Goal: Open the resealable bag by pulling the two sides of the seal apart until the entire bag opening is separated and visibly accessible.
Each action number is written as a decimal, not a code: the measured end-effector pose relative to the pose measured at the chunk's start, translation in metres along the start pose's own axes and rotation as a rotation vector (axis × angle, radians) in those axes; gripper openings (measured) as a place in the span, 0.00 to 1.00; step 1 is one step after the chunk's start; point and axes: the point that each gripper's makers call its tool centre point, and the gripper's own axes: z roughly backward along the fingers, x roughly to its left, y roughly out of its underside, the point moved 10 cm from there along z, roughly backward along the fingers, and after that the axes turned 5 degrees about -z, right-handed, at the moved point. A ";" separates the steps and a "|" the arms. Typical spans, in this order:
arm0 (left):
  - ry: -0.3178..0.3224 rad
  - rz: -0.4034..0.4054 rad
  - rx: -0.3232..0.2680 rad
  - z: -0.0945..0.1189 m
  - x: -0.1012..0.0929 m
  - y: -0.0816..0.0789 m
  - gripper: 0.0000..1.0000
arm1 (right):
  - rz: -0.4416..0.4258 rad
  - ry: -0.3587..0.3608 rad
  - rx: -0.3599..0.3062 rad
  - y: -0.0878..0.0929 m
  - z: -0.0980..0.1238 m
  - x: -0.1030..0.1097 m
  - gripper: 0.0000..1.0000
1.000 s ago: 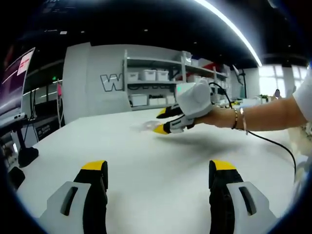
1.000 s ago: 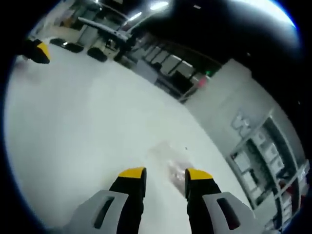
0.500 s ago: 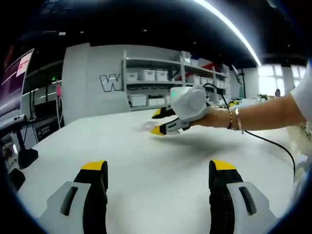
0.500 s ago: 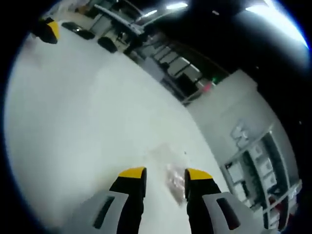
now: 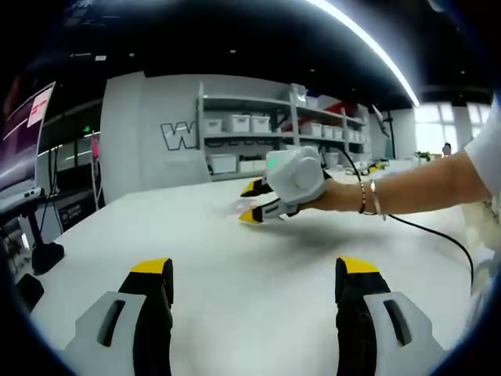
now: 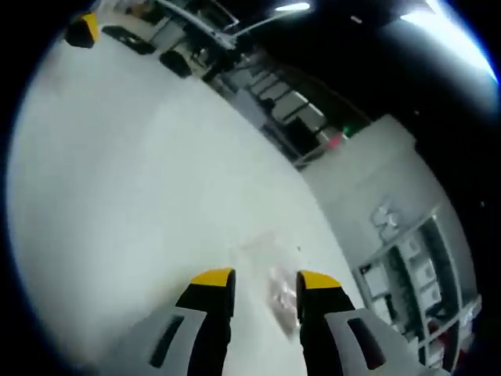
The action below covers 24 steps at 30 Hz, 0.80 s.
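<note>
Left gripper (image 5: 257, 276) bottom of left gripper view, jaws wide, over bare white table (image 5: 235, 258). Right gripper (image 6: 266, 283) lower centre of right gripper view, jaws narrow gap, straddling clear resealable bag (image 6: 274, 274) flat on table; open surface upper left.

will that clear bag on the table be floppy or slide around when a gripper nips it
Probably floppy: the bag looks like thin, crinkled clear film lying flat on the table. It seems light and near empty, so a nudge from the right gripper may slide it on the smooth white top. Its glossy film could also slip between the jaws.
</note>
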 end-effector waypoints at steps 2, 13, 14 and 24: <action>0.001 0.001 0.001 -0.001 0.001 0.000 0.84 | -0.001 0.000 -0.003 0.000 -0.001 0.000 0.29; -0.002 0.001 -0.003 -0.003 0.004 0.000 0.84 | 0.008 -0.004 0.001 0.000 -0.007 -0.002 0.29; -0.002 0.001 -0.004 -0.003 0.004 0.000 0.84 | 0.009 -0.004 0.002 0.000 -0.007 -0.002 0.29; -0.004 0.004 0.001 -0.007 0.008 0.001 0.84 | 0.025 -0.002 0.003 -0.003 -0.012 -0.002 0.29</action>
